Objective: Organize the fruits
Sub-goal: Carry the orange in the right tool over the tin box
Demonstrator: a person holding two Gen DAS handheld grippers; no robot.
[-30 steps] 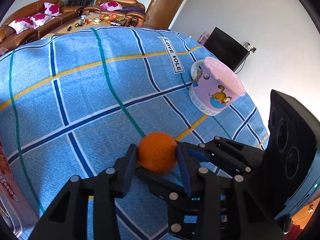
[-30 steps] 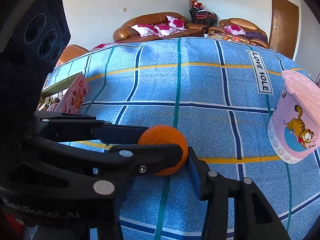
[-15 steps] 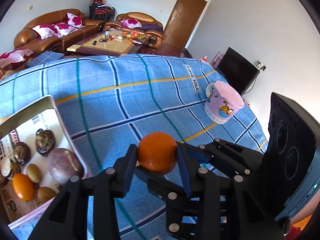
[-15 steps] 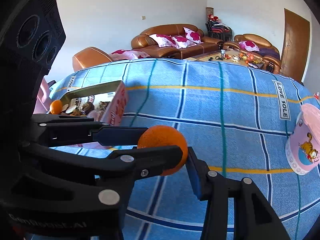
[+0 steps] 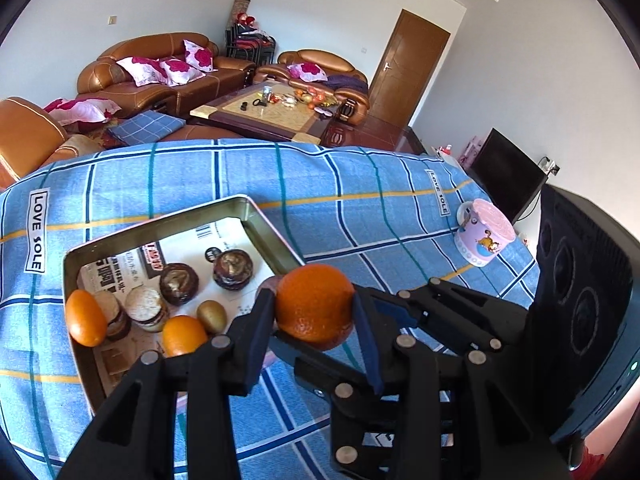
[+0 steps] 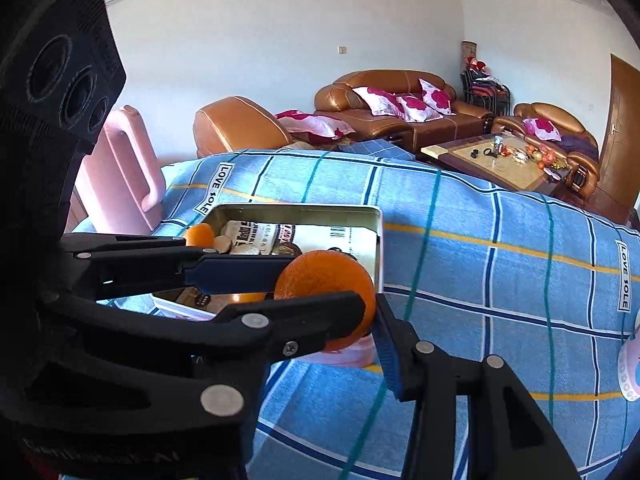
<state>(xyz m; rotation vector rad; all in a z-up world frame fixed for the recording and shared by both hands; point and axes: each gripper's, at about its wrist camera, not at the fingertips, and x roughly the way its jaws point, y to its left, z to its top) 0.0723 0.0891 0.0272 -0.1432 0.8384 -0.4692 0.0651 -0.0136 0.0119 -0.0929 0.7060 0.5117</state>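
My left gripper (image 5: 314, 308) is shut on an orange (image 5: 315, 306) and holds it in the air just beyond the near right corner of a metal tray (image 5: 276, 246). The tray holds two oranges (image 5: 85, 318), a kiwi (image 5: 211, 311), dark mangosteens (image 5: 232, 265) and other fruit on printed paper. In the right wrist view the same orange (image 6: 326, 296) sits between the left gripper's fingers (image 6: 240, 270), in front of the tray (image 6: 378, 236). The right gripper's own fingers do not show clearly.
A blue checked cloth (image 5: 360, 208) covers the table. A pink cartoon cup (image 5: 482, 232) stands at the right. A pink plastic chair (image 6: 124, 168) stands at the table's left end. Sofas and a coffee table (image 5: 272, 112) lie beyond.
The left gripper has lifted the orange off the cloth and carried it left, away from the pink cup; the tray has come into view and now lies just beside the orange.
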